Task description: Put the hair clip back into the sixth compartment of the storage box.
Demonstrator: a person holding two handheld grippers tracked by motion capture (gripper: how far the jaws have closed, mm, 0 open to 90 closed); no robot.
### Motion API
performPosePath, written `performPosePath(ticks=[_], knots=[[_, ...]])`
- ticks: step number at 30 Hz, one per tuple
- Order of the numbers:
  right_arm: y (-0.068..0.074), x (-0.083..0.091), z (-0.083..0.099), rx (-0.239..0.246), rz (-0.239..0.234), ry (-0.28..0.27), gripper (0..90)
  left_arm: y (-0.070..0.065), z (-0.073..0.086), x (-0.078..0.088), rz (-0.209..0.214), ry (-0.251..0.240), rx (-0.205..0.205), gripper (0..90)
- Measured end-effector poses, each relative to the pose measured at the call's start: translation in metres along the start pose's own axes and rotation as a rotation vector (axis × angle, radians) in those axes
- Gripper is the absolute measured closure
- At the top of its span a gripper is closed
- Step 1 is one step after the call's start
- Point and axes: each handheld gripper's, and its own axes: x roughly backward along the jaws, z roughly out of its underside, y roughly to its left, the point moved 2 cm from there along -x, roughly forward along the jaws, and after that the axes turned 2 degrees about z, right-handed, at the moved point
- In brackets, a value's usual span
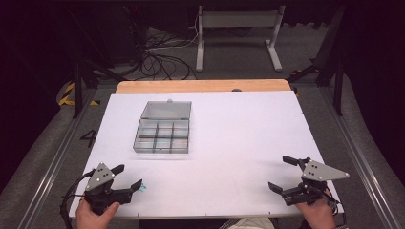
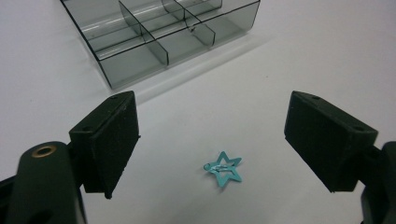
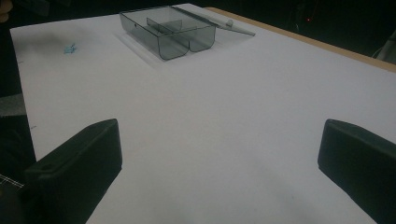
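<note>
Table (image 1: 248, 143): white top, with a bare wooden strip along the far edge.
Compartment box (image 1: 161, 136): clear grey, lid open, on the far-left part of the table.
Star clip (image 2: 223, 168): teal, lying flat near the front-left corner, well apart from the box.

your left gripper (image 1: 128, 175) sits at the near left, held from below by your left hand (image 1: 95, 213), its body low and its black jaws pointing right and a little away from you, standing wide apart with the pads pressing on nothing. your right gripper (image 1: 282, 172) sits at the near right in your right hand (image 1: 315, 212), jaws pointing left and away, also spread wide with nothing between them.
</note>
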Motion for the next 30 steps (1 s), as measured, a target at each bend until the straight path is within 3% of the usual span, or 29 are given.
performPosePath(ticks=[8,30], knots=[[0.000,0.000,0.000,-0.001,-0.002,0.001,0.6,-0.001,0.002,-0.007,-0.022,0.062,-0.036,19.0],[0.001,-0.001,0.000,0.001,-0.010,0.003,0.6,-0.002,0.006,-0.020,0.007,0.147,-0.039,22.6]])
